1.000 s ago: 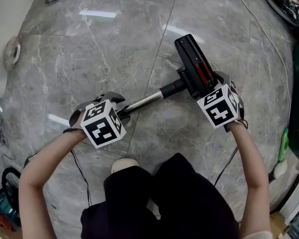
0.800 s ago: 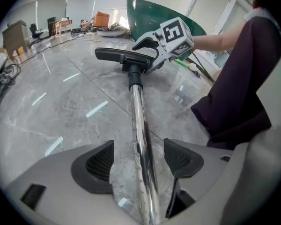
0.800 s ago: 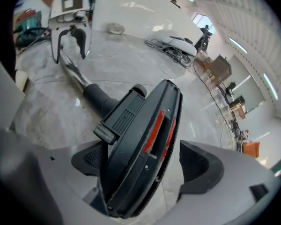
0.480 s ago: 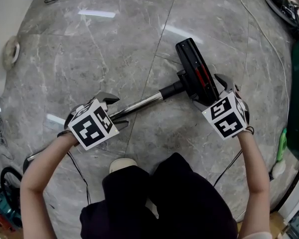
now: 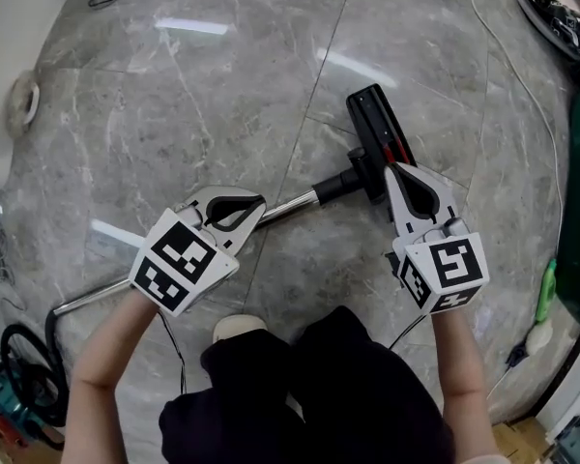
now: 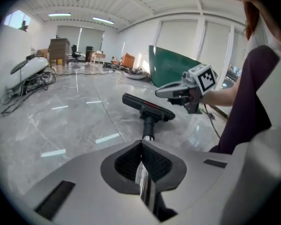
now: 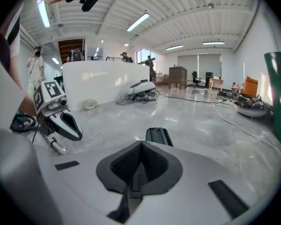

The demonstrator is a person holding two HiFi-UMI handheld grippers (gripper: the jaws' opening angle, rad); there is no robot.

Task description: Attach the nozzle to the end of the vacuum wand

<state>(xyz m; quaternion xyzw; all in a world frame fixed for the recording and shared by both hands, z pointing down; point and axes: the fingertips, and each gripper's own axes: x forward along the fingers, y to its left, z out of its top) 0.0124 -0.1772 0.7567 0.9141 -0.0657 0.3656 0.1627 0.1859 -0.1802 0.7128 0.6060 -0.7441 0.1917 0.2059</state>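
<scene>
As both claws have just snapped shut, ribbed pads empty, left gripper point(image 5: 258, 204) hangs over round chrome wand point(image 5: 292, 202), well short of nozzle point(image 5: 375, 122). Right gripper point(image 5: 391, 168) is tipped just beside that flat black nozzle, which sits on wand's end on glossy grey marble floor point(image 5: 222, 85). Left gripper view shows the joint; right gripper view only nozzle's tip.

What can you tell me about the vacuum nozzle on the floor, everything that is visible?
The nozzle is a long, flat, black head, plastic by its look, with a red strip along its top. It lies flat on the grey stone floor. A short black neck at its middle is seated on the chrome wand. The right gripper, shut, hangs over its near end and, in the left gripper view, seems not to touch it.
</scene>
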